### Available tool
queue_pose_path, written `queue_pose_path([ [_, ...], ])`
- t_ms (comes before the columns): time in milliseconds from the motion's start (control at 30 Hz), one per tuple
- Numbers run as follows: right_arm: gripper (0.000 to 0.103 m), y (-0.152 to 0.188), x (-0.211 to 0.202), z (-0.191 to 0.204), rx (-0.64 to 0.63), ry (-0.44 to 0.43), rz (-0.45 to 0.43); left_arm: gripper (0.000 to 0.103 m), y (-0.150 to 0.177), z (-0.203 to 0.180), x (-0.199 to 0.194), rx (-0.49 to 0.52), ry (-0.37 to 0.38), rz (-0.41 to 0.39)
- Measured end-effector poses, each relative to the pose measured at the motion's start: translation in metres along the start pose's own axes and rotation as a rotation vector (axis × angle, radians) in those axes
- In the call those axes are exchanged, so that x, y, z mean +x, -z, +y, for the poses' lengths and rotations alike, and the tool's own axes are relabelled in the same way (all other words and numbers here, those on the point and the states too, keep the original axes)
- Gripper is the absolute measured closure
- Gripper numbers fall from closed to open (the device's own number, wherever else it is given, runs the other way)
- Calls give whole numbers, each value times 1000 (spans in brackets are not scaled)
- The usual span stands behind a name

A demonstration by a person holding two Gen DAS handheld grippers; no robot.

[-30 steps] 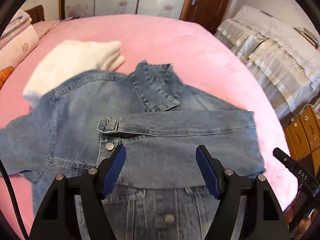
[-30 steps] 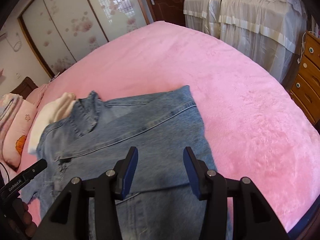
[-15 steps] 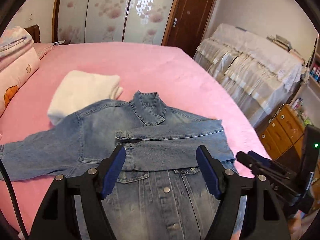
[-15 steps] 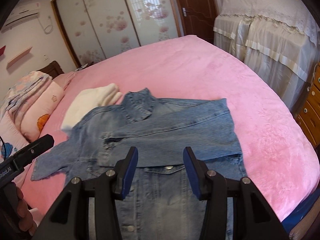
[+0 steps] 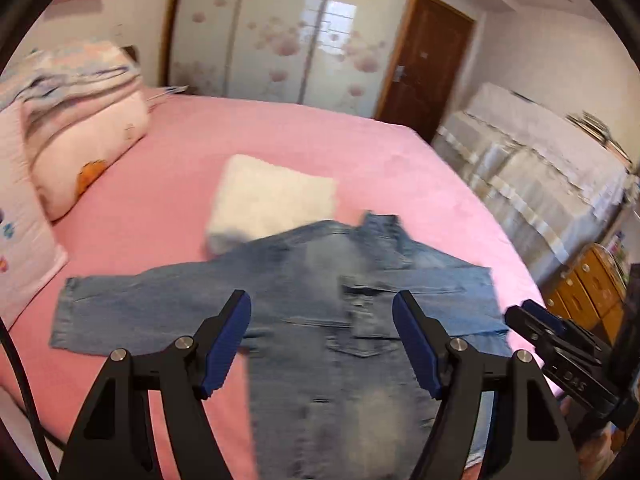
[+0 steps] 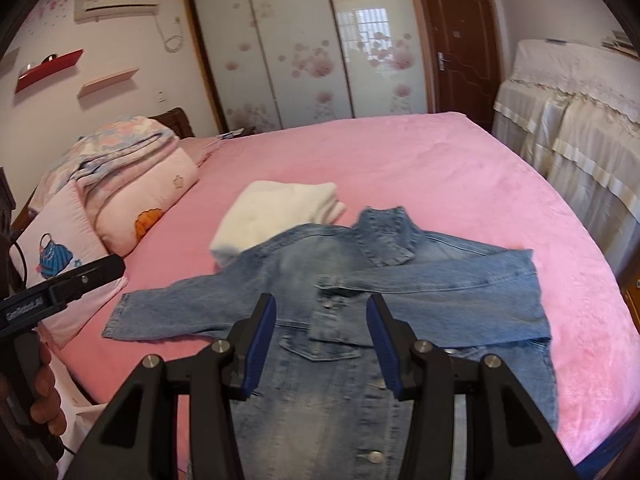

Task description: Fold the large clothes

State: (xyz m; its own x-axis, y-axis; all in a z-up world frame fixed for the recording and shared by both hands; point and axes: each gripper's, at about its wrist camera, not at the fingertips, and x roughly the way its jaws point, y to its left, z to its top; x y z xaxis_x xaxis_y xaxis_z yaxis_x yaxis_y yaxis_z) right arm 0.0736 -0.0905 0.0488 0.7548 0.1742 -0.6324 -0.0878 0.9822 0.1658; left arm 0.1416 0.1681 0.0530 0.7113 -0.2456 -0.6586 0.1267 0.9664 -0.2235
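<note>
Denim jacket (image 6: 360, 312) lies flat, front up, on pink bed (image 6: 460, 184), collar pointing toward wardrobe (image 6: 304, 48). One sleeve folded across chest, cuff near buttons; other sleeve (image 5: 132, 312) stretched out sideways toward pillows (image 6: 132, 196). Folded white cloth (image 6: 276, 208) touches jacket shoulder, partly under it. Left claw (image 5: 322, 338) spread wide above jacket, holding nothing. Right claw (image 6: 321, 340) also parted, empty, above chest. Bare pink surface beyond collar and on both sides; bed edge close beside folded side of jacket.
</note>
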Motion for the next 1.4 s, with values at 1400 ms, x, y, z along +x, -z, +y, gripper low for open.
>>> queue_pose_path([
  [1400, 56, 48, 252, 167, -173, -161, 346, 31, 116, 439, 134, -1009, -304, 365],
])
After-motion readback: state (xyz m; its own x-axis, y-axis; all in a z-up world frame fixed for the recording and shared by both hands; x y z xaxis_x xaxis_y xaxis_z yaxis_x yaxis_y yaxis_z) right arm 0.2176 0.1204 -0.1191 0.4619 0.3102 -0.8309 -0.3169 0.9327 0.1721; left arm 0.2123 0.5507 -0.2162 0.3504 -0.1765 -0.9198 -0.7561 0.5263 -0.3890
